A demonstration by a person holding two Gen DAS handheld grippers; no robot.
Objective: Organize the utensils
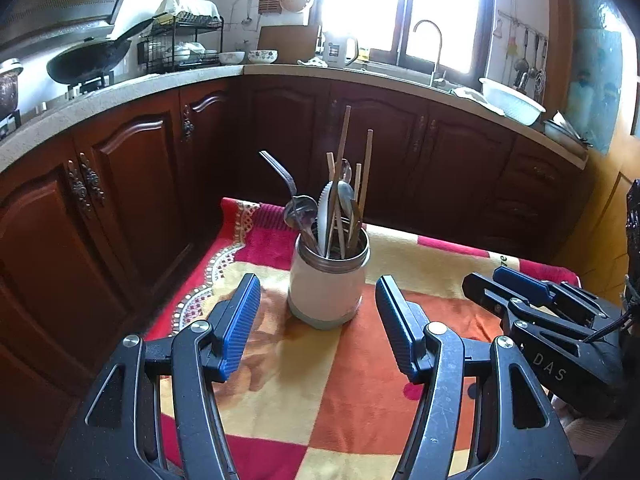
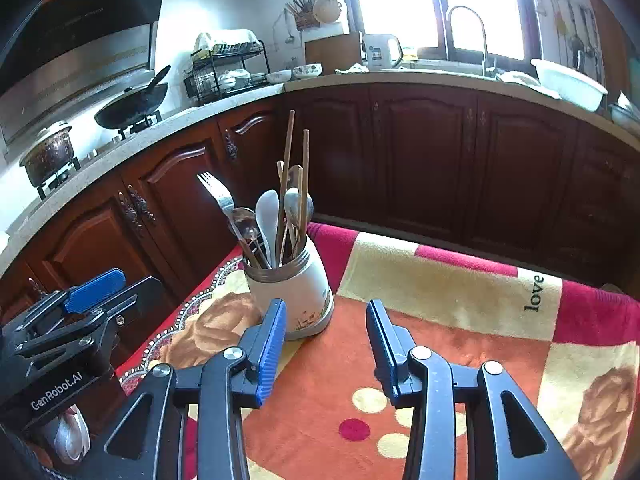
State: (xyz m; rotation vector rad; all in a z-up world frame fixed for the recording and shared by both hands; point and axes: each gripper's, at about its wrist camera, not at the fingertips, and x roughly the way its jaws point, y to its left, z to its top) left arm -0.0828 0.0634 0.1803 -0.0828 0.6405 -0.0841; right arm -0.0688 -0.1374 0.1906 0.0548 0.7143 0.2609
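Note:
A white ceramic utensil holder (image 1: pixel 326 280) (image 2: pixel 294 292) stands on the patterned cloth. It holds a metal fork (image 2: pixel 218 196), metal spoons (image 2: pixel 244 220), a white spoon (image 2: pixel 267 212) and wooden chopsticks (image 1: pixel 366 168) (image 2: pixel 286 168), all upright. My left gripper (image 1: pixel 318 304) is open and empty, its jaws on either side just in front of the holder. It also shows in the right wrist view (image 2: pixel 100 292). My right gripper (image 2: pixel 326 320) is open and empty, just right of the holder. In the left wrist view the right gripper (image 1: pixel 504 280) shows at the right edge.
The table is covered by a red, orange and cream blanket (image 1: pixel 300 392) (image 2: pixel 440 320). Dark wooden cabinets (image 1: pixel 400 140) stand close behind. The counter holds a wok (image 1: pixel 88 60), a dish rack (image 1: pixel 184 44), bowls, a kettle (image 1: pixel 338 50) and a white basin (image 1: pixel 512 100).

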